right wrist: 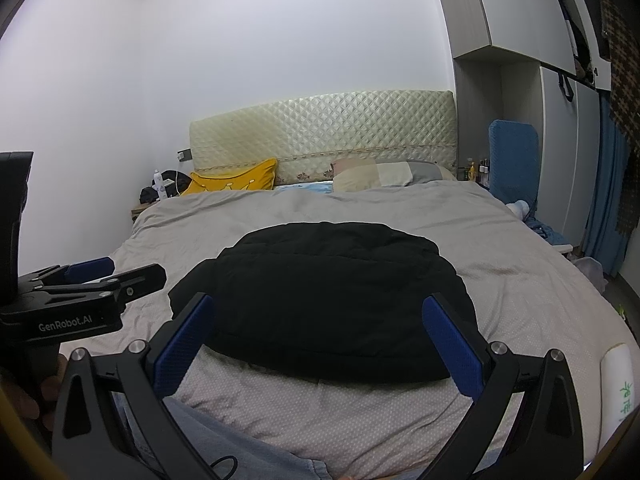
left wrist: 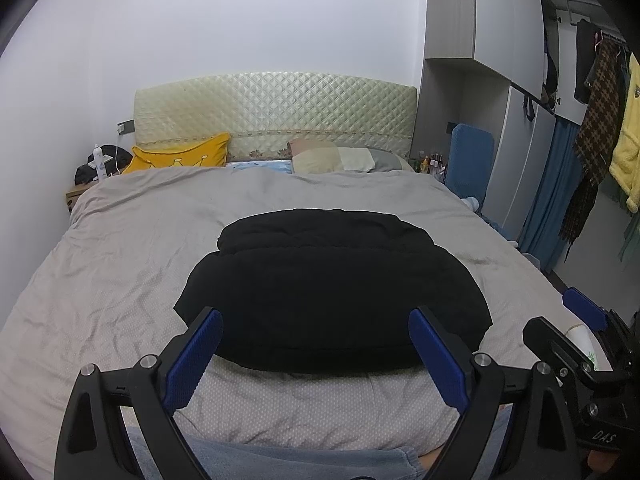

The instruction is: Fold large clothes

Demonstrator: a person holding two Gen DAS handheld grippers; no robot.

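Note:
A black padded garment (left wrist: 332, 288) lies folded into a compact bundle on the grey bed cover (left wrist: 120, 248), near the bed's foot. It also shows in the right wrist view (right wrist: 324, 300). My left gripper (left wrist: 316, 320) is open and empty, held above the bundle's near edge. My right gripper (right wrist: 318, 308) is open and empty too, just before the same edge. The right gripper shows at the right edge of the left wrist view (left wrist: 580, 320), and the left gripper at the left of the right wrist view (right wrist: 96, 280).
A yellow pillow (left wrist: 180, 156) and a patchwork pillow (left wrist: 340, 158) lie by the quilted headboard (left wrist: 276, 112). A nightstand with dark things (left wrist: 96, 168) stands left. A blue chair (left wrist: 470, 160), a wardrobe and hanging clothes (left wrist: 600, 120) stand right. A white item (right wrist: 620, 384) lies at the bed's corner.

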